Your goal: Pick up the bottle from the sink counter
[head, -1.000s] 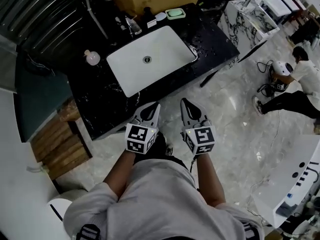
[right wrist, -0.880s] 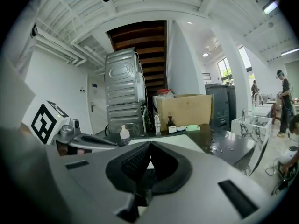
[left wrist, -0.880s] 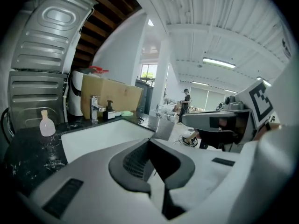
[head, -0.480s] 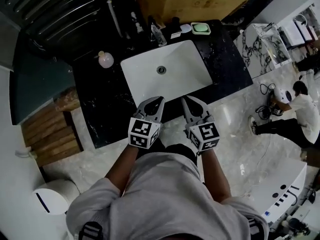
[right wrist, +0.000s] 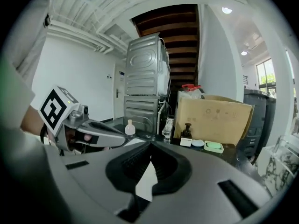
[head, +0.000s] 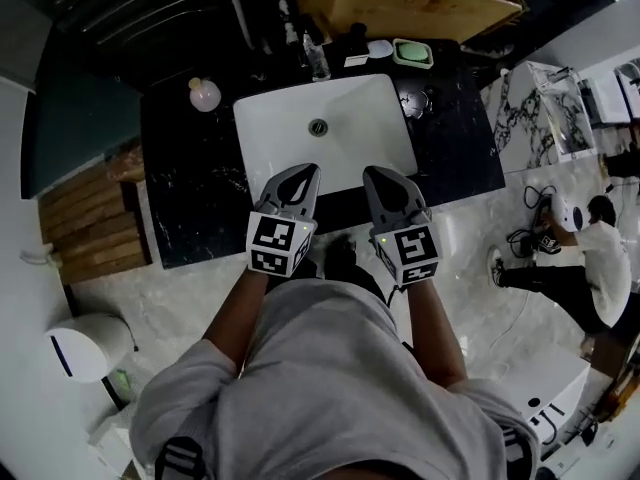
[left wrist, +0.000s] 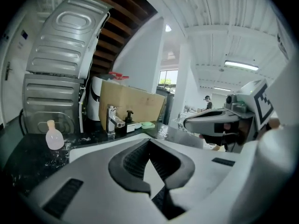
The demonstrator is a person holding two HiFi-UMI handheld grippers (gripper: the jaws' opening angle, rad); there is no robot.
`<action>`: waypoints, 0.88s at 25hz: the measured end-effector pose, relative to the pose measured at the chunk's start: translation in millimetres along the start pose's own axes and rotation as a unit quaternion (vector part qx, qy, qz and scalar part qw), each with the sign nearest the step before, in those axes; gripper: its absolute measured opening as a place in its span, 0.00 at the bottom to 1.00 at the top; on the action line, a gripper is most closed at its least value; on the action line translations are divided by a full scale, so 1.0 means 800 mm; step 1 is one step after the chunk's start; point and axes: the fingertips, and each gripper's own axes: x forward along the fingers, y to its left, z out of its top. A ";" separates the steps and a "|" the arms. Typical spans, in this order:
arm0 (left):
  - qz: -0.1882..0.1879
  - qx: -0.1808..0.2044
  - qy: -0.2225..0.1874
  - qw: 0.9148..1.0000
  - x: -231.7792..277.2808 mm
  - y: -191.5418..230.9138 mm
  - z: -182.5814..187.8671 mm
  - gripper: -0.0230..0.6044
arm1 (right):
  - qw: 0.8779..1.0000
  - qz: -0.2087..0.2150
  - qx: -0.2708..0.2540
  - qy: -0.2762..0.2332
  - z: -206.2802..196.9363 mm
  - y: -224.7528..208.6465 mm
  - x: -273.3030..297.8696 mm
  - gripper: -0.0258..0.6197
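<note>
On the black counter [head: 185, 198], at roughly 10 o'clock from the white sink [head: 365, 118], there's the little round pink bottle [head: 204, 95], standing upright and well apart from both grippers. The left gripper [head: 303, 171] and right gripper [head: 378, 174] hover side by side over the sink's near edge, jaws pressed together on both, nothing in either. The clear thing [right wrist: 167, 129] by the tap [left wrist: 111, 120] might be another bottle, too blurry to say.

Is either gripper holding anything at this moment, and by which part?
Nothing is held. The left gripper and the right gripper both have their jaws shut together with nothing between them.
</note>
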 end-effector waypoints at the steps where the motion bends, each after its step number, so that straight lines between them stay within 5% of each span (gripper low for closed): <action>1: 0.016 -0.002 -0.004 1.000 0.001 -0.002 0.004 0.06 | 1.000 0.011 -0.003 -0.005 0.002 -0.007 -0.001 0.05; 8: 0.089 -0.007 0.001 0.996 0.019 -0.021 0.009 0.06 | 0.994 0.097 -0.002 -0.042 0.006 -0.019 0.001 0.05; 13: 0.121 -0.018 0.043 0.992 0.015 -0.024 -0.023 0.06 | 0.992 0.123 0.033 -0.025 -0.026 -0.021 0.004 0.05; 22: 0.106 -0.045 0.037 0.993 0.050 0.002 -0.025 0.06 | 0.992 0.111 0.055 0.009 -0.044 -0.033 0.028 0.05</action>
